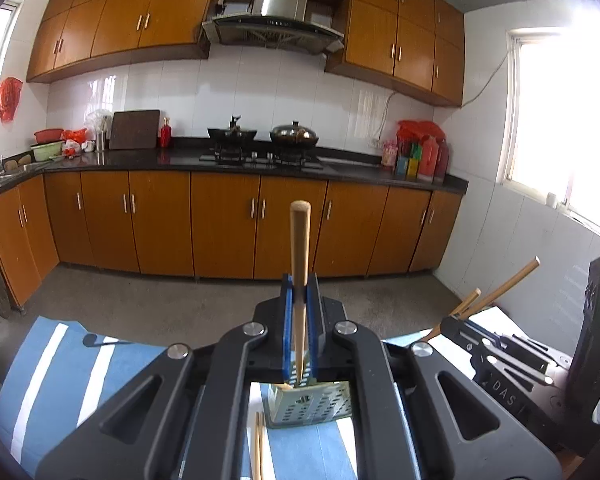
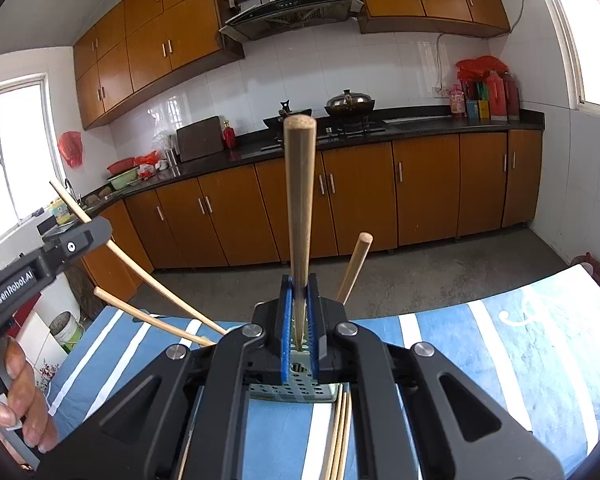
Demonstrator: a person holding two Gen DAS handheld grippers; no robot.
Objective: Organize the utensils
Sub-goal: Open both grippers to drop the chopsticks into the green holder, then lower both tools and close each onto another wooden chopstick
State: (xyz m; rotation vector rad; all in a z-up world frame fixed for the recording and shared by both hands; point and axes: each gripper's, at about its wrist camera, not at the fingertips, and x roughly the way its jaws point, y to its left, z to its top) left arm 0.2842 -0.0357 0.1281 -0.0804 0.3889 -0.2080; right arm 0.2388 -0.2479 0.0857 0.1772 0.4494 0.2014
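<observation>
Left gripper [image 1: 299, 300]: clamped on one chopstick [image 1: 300, 256].
Right gripper [image 2: 299, 300]: clamped on another chopstick [image 2: 299, 200].
Perforated holder [image 2: 296, 388]: some chopsticks inside.
Remaining: loose chopsticks [image 2: 340, 432] near, on striped cloth [image 2: 480, 344].

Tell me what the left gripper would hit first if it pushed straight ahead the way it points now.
Probably the grey-green perforated utensil holder on the blue striped cloth: the left gripper, shut on a wooden chopstick, points slightly downward just over it. Depth is unclear; beyond it only floor shows.
</observation>
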